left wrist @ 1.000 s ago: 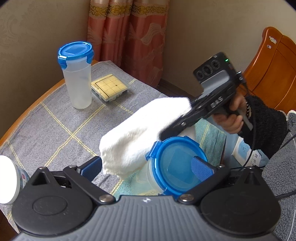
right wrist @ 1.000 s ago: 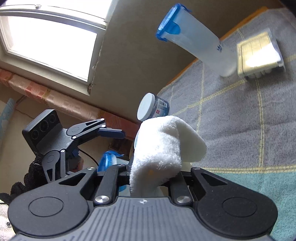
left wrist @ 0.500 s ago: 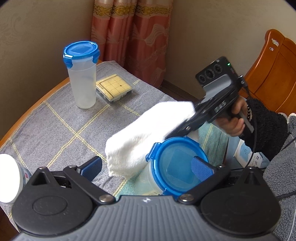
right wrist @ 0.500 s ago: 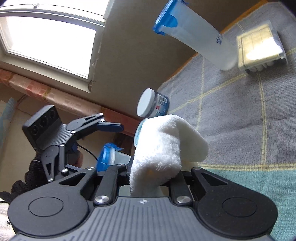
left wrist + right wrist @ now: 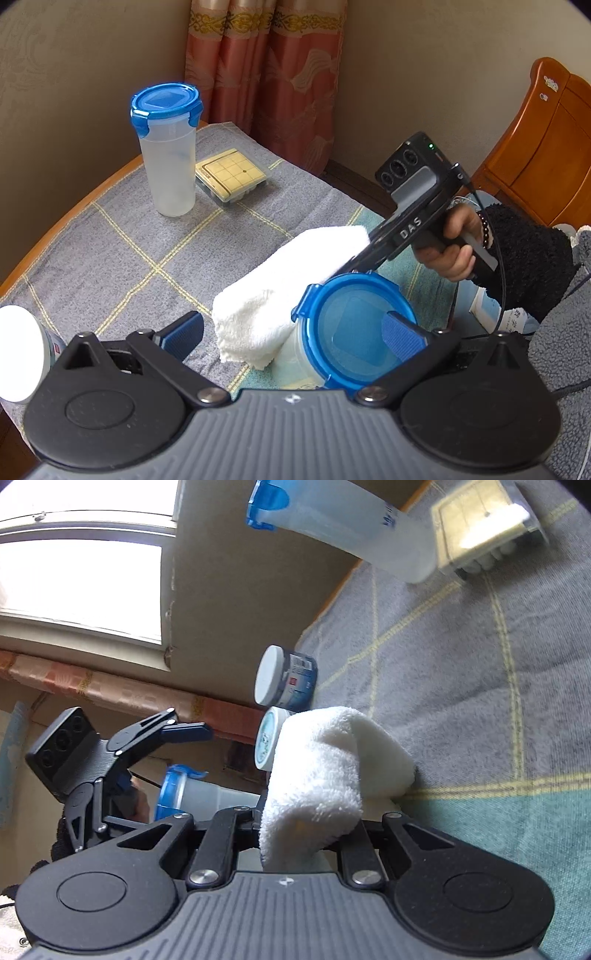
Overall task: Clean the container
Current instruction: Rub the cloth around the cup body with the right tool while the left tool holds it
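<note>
A clear container with a blue clip lid (image 5: 354, 332) stands on the grey cloth just in front of my left gripper (image 5: 291, 334). That gripper is open, its right pad (image 5: 402, 336) over the lid and its left pad well clear. My right gripper (image 5: 354, 258) is shut on a folded white towel (image 5: 277, 295), which lies against the container's left side below the lid. In the right wrist view the towel (image 5: 317, 775) bulges out of my right gripper (image 5: 304, 832), and the container (image 5: 207, 794) shows behind it with the left gripper (image 5: 155, 760) at its lid.
A second tall container with a blue lid (image 5: 166, 147) and a flat box with a yellow grid (image 5: 231, 177) stand at the table's far side. A white-lidded jar (image 5: 18, 354) sits at the near left. A wooden chair (image 5: 535, 147) stands to the right, behind the person's hand (image 5: 454, 251).
My right gripper has sunk with the towel, which now lies lower along the container's side. The left gripper stays open over the lid.
</note>
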Action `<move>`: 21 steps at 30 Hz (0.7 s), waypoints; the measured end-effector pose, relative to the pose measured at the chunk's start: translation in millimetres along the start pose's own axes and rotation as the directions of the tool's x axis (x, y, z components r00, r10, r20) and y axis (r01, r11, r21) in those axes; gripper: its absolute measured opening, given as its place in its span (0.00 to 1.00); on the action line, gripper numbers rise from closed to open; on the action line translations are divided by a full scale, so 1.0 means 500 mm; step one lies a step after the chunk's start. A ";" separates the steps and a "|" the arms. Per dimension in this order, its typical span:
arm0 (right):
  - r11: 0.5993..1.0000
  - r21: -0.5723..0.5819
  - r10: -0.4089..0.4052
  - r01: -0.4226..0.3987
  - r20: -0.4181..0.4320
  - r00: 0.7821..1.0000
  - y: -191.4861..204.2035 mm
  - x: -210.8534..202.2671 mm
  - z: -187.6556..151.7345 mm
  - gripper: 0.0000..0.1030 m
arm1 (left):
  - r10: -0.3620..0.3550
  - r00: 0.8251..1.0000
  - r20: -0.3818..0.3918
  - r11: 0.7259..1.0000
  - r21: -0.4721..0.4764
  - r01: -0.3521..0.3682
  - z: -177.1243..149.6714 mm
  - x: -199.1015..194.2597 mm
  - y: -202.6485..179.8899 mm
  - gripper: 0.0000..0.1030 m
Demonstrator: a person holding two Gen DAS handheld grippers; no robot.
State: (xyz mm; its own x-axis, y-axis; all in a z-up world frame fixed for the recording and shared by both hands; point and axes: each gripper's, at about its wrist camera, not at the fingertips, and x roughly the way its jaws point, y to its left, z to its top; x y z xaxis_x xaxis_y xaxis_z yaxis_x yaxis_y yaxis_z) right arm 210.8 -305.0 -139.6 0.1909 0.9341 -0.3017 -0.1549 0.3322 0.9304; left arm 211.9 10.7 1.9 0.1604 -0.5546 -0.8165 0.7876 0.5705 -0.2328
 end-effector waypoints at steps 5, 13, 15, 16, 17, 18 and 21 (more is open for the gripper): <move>0.999 -0.041 -0.011 0.011 0.007 1.000 0.029 -0.007 -0.006 0.19 | -0.012 1.000 0.002 1.000 -0.012 0.012 0.000 0.003 0.006 1.00; 0.984 -0.165 0.077 -0.066 0.063 0.995 0.115 -0.047 0.012 0.20 | -0.012 1.000 0.005 1.000 -0.010 0.012 0.000 0.005 0.006 1.00; 0.983 -0.168 0.079 -0.069 0.058 0.995 0.115 -0.045 0.013 0.20 | -0.014 1.000 0.006 1.000 -0.011 0.014 0.000 0.006 0.006 1.00; 0.985 -0.157 0.079 -0.070 0.054 0.995 0.107 -0.042 0.014 0.20 | -0.013 1.000 0.006 1.000 -0.011 0.013 0.000 0.006 0.006 1.00; 0.987 -0.141 0.080 -0.072 0.050 0.996 0.096 -0.038 0.014 0.20 | -0.013 1.000 0.007 1.000 -0.011 0.013 0.000 0.006 0.006 1.00; 0.989 -0.125 0.081 -0.075 0.045 0.996 0.085 -0.035 0.014 0.20 | -0.011 1.000 0.008 1.000 -0.011 0.012 0.000 0.006 0.005 1.00; 0.996 -0.082 0.044 -0.042 0.020 0.999 0.051 -0.025 0.006 0.20 | -0.007 1.000 0.008 1.000 -0.007 0.007 0.001 0.005 0.003 1.00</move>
State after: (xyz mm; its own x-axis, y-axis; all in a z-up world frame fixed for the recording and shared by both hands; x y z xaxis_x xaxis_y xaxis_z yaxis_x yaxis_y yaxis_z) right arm 207.1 -308.7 -111.3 0.2033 0.9450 -0.2563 -0.2417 0.3021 0.9221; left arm 213.8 9.9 -0.3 0.1599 -0.5633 -0.8106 0.7846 0.5709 -0.2419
